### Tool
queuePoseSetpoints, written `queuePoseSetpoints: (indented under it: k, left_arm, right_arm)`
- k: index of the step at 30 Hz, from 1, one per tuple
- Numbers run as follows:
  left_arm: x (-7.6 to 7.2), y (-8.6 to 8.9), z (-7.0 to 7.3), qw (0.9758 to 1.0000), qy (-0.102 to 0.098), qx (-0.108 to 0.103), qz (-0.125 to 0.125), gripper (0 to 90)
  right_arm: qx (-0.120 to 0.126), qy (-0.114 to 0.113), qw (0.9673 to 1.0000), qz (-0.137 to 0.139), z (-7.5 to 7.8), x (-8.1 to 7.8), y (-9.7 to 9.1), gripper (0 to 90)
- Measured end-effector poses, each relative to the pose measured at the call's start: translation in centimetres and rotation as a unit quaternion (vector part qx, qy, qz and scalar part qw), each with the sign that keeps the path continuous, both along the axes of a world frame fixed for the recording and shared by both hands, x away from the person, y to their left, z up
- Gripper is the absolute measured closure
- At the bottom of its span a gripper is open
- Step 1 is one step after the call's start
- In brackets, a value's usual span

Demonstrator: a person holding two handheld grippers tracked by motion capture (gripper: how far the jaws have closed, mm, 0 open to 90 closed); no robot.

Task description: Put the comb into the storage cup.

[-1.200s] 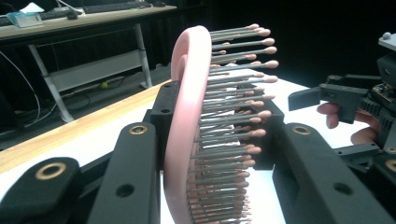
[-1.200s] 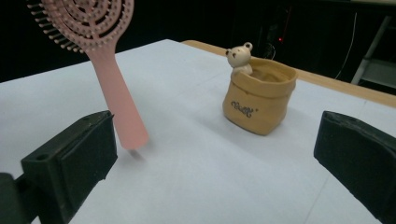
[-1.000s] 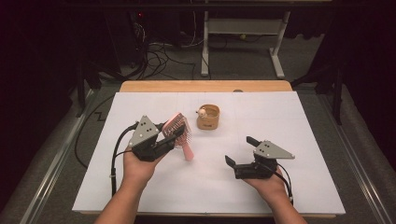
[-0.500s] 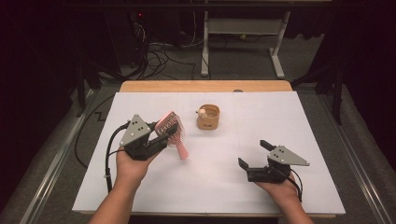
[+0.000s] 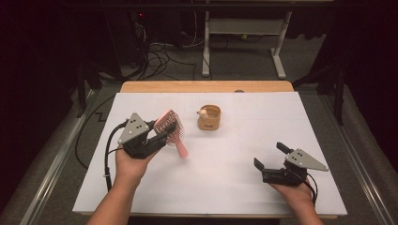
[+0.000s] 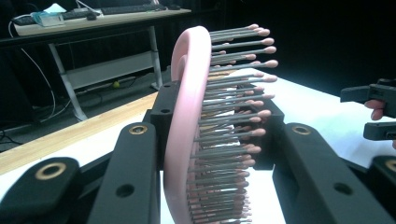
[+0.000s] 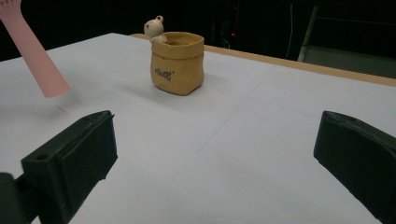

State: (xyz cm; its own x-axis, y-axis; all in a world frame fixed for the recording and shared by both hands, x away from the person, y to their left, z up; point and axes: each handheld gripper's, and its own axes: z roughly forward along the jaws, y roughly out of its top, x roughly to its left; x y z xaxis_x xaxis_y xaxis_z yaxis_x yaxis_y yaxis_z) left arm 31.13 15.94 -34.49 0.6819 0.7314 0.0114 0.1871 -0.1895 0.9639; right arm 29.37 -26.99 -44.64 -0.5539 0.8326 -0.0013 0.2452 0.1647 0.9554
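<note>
On a white surface (image 5: 225, 187) in a dark room with a desk frame (image 5: 244, 42) behind, the left tool (image 5: 162, 136) pinches a pink brush (image 5: 171, 129) aloft, while the right tool (image 5: 272, 157) hovers spread.

One overhead camera, two riding on the grippers.
The high view looks forward and down over the white table (image 5: 225, 183); each gripper view looks low and close along its jaws; all share the pink hairbrush (image 5: 171, 130).
</note>
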Motion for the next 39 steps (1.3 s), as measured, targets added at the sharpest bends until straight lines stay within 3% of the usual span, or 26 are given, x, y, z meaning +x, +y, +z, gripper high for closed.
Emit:
queuePoseSetpoints:
  k: [8,12,23,39]
  left_arm:
    - [0.1,-0.4,0.2,1.0,-0.001,-0.003,-0.001,63.5]
    - [0.0,-0.8,0.4,0.9999,-0.012,-0.004,-0.001,63.5]
    - [0.7,-1.5,0.7,0.9998,-0.01,-0.016,-0.008,63.5]
    - [1.5,-3.2,1.7,0.9995,-0.019,-0.013,-0.02,63.5]
  right_arm:
    - [-0.004,0.002,1.0,-0.001,-0.3,0.2,0.0,0.0]
    - [-0.001,0.0,1.0,-0.003,-0.3,0.2,-0.2,0.0]
    - [0.005,0.001,1.0,0.0,-0.2,0.2,-0.3,0.0]
    - [0.009,-0.002,1.0,-0.002,-0.2,0.3,-0.4,0.0]
